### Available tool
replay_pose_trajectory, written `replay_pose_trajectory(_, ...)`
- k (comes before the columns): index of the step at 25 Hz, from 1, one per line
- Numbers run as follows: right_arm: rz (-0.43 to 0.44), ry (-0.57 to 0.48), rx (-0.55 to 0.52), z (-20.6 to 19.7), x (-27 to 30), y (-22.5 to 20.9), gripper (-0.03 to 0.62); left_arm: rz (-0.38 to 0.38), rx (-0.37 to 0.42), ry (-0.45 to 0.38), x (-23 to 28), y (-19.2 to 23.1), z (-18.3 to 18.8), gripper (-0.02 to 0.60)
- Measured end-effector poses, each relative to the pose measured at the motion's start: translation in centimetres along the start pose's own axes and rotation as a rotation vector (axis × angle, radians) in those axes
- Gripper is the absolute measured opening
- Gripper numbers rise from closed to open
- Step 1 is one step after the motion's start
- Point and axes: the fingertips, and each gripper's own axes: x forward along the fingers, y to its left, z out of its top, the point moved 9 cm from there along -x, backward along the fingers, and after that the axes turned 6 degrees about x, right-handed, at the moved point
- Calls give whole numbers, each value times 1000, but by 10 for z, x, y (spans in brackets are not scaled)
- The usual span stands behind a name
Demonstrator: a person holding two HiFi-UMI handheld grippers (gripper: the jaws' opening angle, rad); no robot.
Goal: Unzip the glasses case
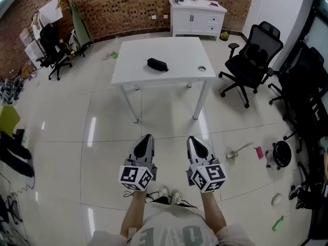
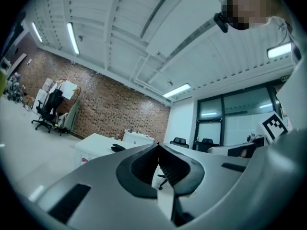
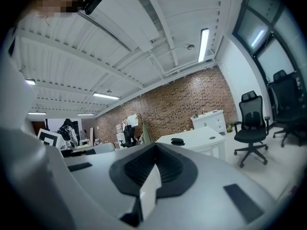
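We found a white table [image 1: 174, 53] standing on the tiled floor [image 1: 77, 137]; one black case [image 1: 157, 64] lay near its middle.

Glossy tiled floor [image 1: 164, 129] lies open up to the white rectangular table [image 1: 177, 50]; a black mesh office chair [image 1: 253, 58] crowds its right end.

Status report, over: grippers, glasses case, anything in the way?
Left gripper and right gripper shut, empty, well short of white table. Glasses case lies on it, untouched. Only tiled floor between; office chair off to the right.
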Motion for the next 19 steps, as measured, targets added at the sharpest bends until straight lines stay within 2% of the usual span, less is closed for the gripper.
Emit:
replay_pose_trajectory(2, -2, -12, -8, -1, -6, 5, 2, -8, 11, -3, -5, -1, -1, 0)
replay_pose_trajectory(5, 14, -20, -20, -2, -9, 18, 2, -15, -26, -16, -13, 4, 4, 0)
replay_pose_trajectory(19, 31, -33, -27, -8, -15, 46, 2, -40, -3, -25, -35, 6, 8, 0)
